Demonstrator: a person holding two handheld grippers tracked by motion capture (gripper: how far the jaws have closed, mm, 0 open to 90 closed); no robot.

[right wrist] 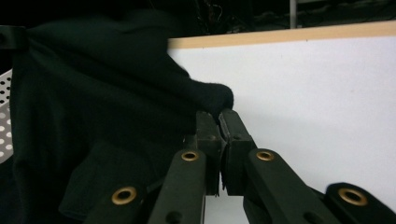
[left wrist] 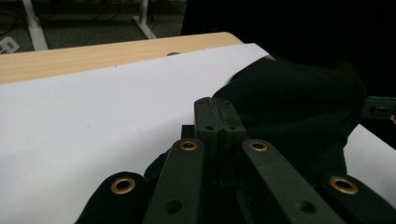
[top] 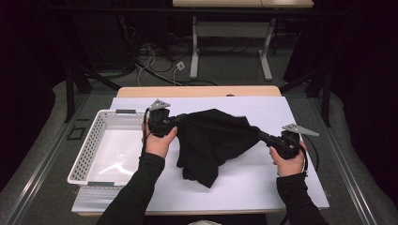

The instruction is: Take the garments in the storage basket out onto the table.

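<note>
Black cloth (top: 211, 140) stretched between both grippers above sheet's middle; left gripper (top: 174, 123) and right gripper (top: 261, 136) both clamped on its edges.

The black cloth (top: 211, 140) hid part of the white surface (top: 263, 178) beneath it. The right gripper view cut off the white basket (right wrist: 3, 121) at its left edge.

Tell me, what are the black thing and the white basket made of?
The black cloth looks like soft, matte fabric: it sags and folds between the left gripper and the right gripper, both shut on it. The white basket looks like hard, smooth plastic, probably: its walls stand stiff, with rows of small holes.
</note>
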